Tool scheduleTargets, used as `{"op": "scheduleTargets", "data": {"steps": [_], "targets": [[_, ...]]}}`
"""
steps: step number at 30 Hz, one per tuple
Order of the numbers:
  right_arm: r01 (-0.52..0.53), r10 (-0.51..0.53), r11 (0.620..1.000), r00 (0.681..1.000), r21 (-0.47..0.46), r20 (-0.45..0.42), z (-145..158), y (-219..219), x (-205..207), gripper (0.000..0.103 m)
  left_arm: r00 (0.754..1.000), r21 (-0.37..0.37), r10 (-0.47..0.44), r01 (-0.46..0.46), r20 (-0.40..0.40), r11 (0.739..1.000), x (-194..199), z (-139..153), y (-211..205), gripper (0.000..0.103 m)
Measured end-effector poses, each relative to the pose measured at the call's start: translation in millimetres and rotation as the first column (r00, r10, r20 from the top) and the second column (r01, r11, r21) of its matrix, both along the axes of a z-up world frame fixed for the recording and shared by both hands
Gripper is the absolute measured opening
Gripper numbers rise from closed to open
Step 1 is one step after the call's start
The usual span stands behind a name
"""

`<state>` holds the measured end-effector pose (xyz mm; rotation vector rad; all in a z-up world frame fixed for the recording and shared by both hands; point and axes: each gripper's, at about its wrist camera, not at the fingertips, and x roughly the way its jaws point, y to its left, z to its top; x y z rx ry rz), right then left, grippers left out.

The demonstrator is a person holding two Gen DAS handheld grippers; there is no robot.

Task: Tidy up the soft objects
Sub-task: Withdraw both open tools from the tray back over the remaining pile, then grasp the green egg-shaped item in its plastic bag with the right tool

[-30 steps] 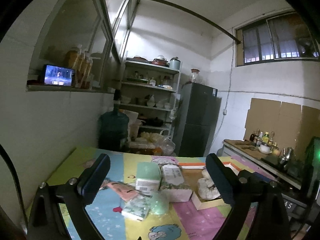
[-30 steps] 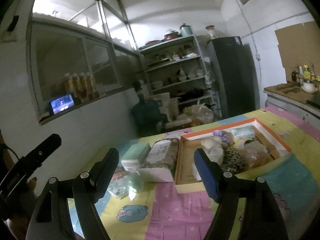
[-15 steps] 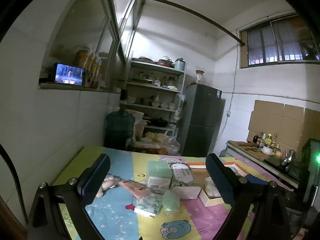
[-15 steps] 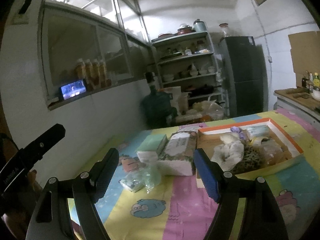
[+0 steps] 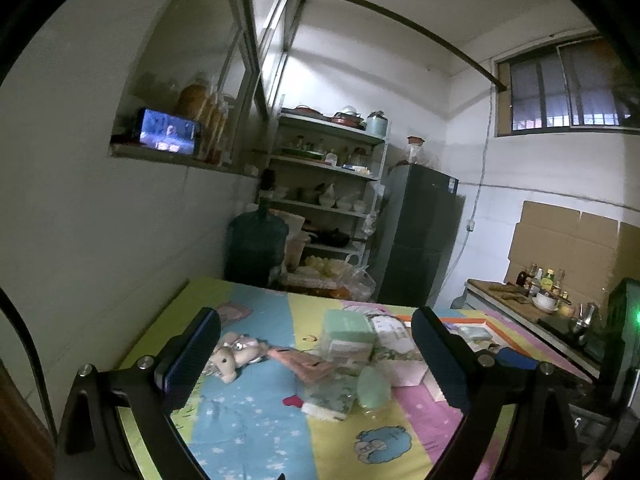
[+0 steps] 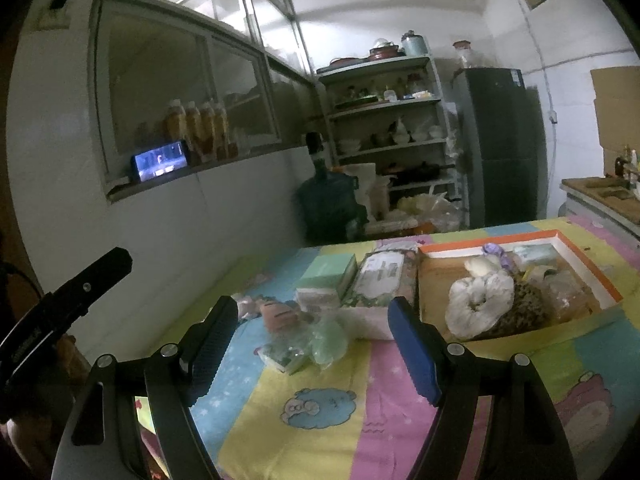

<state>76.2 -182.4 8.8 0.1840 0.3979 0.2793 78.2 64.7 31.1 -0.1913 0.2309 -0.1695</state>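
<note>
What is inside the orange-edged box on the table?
The box holds a white plush, a leopard-print item, a purple bit and a pale packet. Whatever lies beneath them is covered.

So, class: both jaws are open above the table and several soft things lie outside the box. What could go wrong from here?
1. The plush toy, pink pouch and clear packets lie close together, so one grasp may catch or drag a neighbour.
2. The orange-rimmed box already looks crowded; more items may spill over its rim.
3. Dim light and blur could cause misjudged grasps.
</note>
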Motion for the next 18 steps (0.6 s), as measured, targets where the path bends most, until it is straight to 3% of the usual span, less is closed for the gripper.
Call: {"op": "scheduleTargets", "data": {"steps": [9, 18], "targets": [[-0.033, 0.036, 0.999, 0.993, 0.036, -0.111, -35.3, 9.3, 36.9, 0.079, 0.996, -0.006, -0.017, 0.017, -0.084, 1.0, 20.0, -25.1, 15.9, 0.097], [-0.029, 0.043, 0.998, 0.958, 0.055, -0.282, -82.5, 16.3, 97.8, 0.079, 0.975, -0.017, -0.102, 0.101, -0.196, 0.995, 51.6, -56.5, 13.8, 0.097]]}}
